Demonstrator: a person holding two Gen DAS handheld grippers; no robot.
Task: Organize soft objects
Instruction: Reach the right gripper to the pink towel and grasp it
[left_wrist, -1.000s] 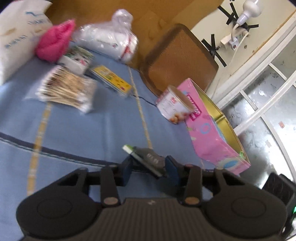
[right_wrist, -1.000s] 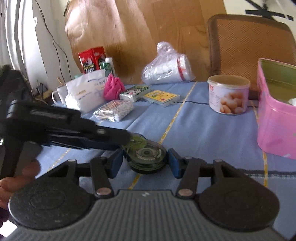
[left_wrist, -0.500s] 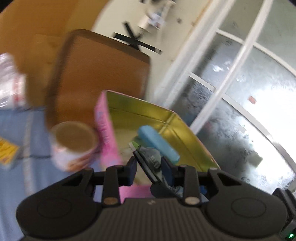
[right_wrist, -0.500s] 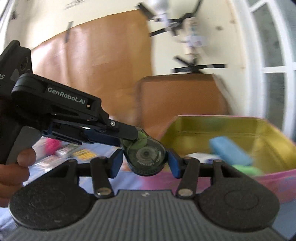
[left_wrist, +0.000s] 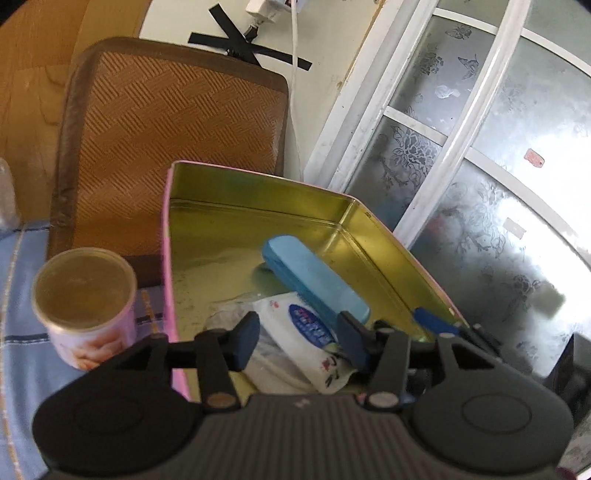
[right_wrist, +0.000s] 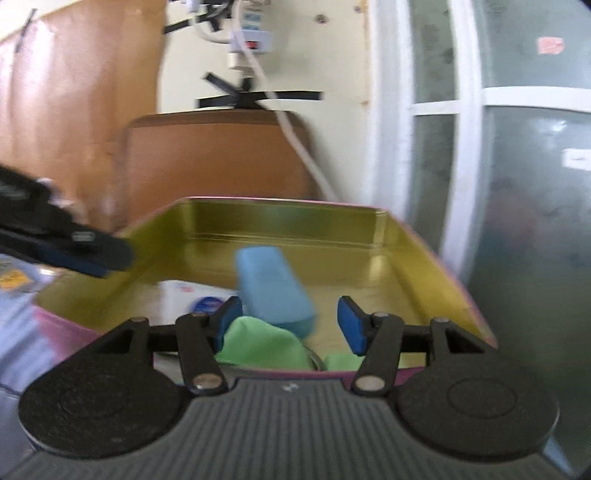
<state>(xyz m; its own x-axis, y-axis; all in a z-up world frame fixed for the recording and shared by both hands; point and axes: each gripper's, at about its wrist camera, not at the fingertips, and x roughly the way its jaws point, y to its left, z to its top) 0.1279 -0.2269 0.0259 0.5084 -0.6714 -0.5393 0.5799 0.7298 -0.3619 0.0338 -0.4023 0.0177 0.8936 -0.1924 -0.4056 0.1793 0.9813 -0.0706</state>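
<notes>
Both my claws are parked over the pink tin (left_wrist: 168, 280) with the gold inside, which sits on the blue tablecloth (left_wrist: 22, 332) right by the frosted window (left_wrist: 498, 155). Left gripper (left_wrist: 297, 341): its jaws have just been opening, they stand apart and nothing is pinched between the pads. Through the gap I look straight down at a white wet-wipes packet (left_wrist: 306, 332) lying on the tin floor. Right gripper (right_wrist: 288, 326): jaws have just been opening too, spread apart, empty as far as I can tell. The right wrist view is a bit smeary, though. Below it in the tin there's a blue case (right_wrist: 273, 291) resting tilted, with one end touching a crumpled green cloth (right_wrist: 262, 345) at the near wall. In the left wrist view that same blue case runs diagonally across the tin floor, overlapping the wipes packet. The left claw's tip pokes in over the tin's left rim in the right wrist view. Just outside the tin, a small round can (left_wrist: 86, 308) stands upright on the cloth, touching or almost touching the pink wall. A brown woven chair back (left_wrist: 173, 136) is behind it all.
</notes>
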